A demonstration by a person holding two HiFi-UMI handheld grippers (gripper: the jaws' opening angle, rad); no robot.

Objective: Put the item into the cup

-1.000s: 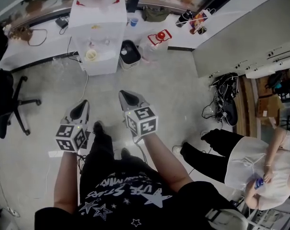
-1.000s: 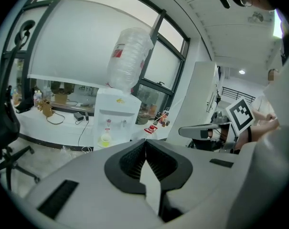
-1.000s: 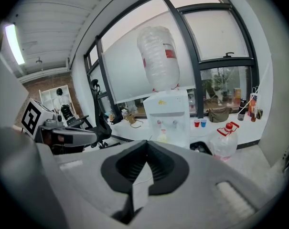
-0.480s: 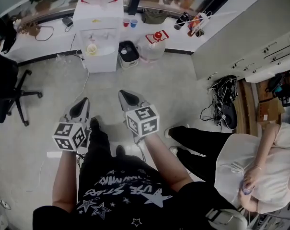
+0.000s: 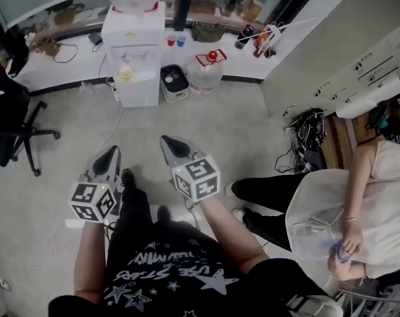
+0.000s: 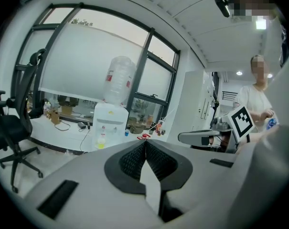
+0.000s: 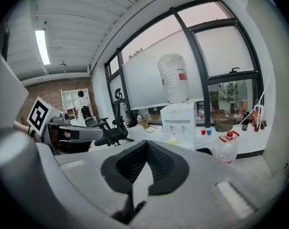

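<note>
Both grippers are held out over the floor in the head view. My left gripper is shut with nothing in it. My right gripper is shut and empty too. Their jaws meet tip to tip in the left gripper view and the right gripper view. A red cup and a blue cup stand on the far white ledge, well ahead of both grippers. The red cup and the blue cup also show in the right gripper view. A yellowish cup sits in the water dispenser's bay.
A white water dispenser stands against the ledge, with a black bin and a clear jug with a red handle beside it. An office chair is at the left. A seated person is at the right, legs stretched towards me.
The head view has tilted up slightly, so more of the far ledge shows. Both grippers stay shut and sit a little lower in the picture. The seated person's legs have drawn in.
</note>
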